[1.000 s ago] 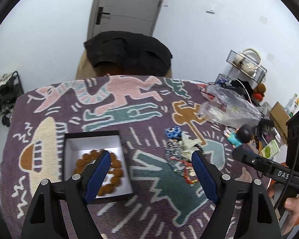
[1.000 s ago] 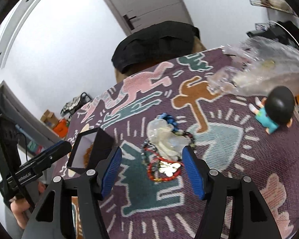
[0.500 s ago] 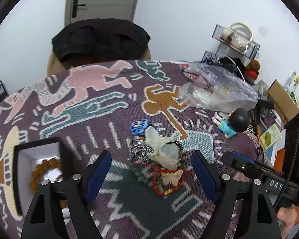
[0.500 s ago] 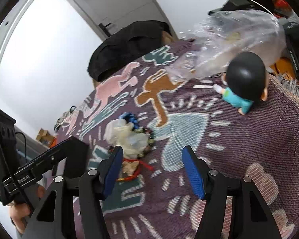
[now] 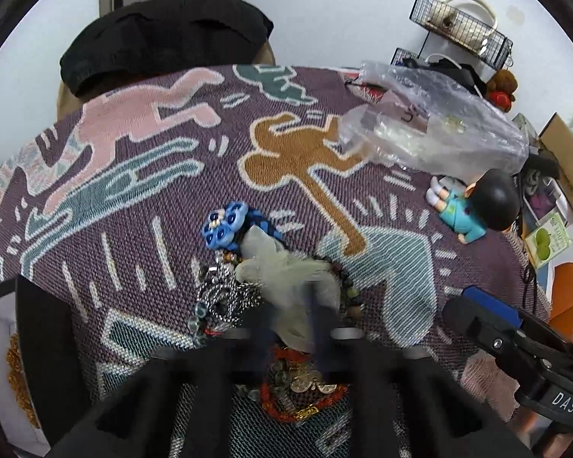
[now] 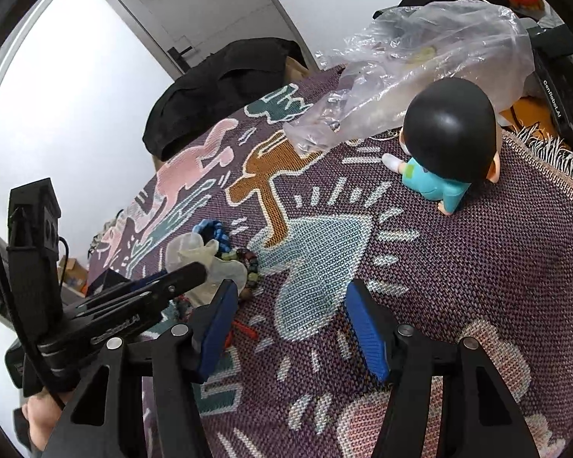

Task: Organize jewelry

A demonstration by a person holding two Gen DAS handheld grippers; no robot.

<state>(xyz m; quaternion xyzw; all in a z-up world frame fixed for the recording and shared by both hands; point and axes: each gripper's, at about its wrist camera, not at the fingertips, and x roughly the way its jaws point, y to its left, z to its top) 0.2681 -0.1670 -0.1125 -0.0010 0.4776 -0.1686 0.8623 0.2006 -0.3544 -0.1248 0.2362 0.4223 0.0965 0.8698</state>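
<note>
Several pieces of jewelry (image 5: 271, 297) lie heaped together at the lower middle of the left wrist view, on a purple woven cloth (image 5: 141, 175) patterned with cartoon figures. We make out a blue beaded piece (image 5: 225, 225) at the top of the heap, a silvery chain tangle (image 5: 225, 297) on its left, a pale crumpled pouch (image 5: 286, 274) over the middle, a dark beaded bracelet (image 5: 349, 294) along the right edge, and a red beaded loop (image 5: 305, 404) with gold charms at the bottom.

Our left gripper (image 5: 290, 328) sits right over the heap, its fingers smeared by motion blur and drawn narrow about the pale pouch; we cannot tell whether they actually grip it. In the right wrist view the same gripper reaches in from the left edge, its tip against the pouch.

Our right gripper (image 6: 286, 324) stands wide apart with nothing between its blue pads (image 6: 366, 328), over bare cloth at the lower middle of its view; the heap lies just to its upper left.

At the far left edge of the left wrist view a black box (image 5: 38, 343) holds brown beads (image 5: 17, 381). A doll (image 6: 447, 149) in teal lies at the right, beside a clear plastic bag (image 6: 420, 65).
</note>
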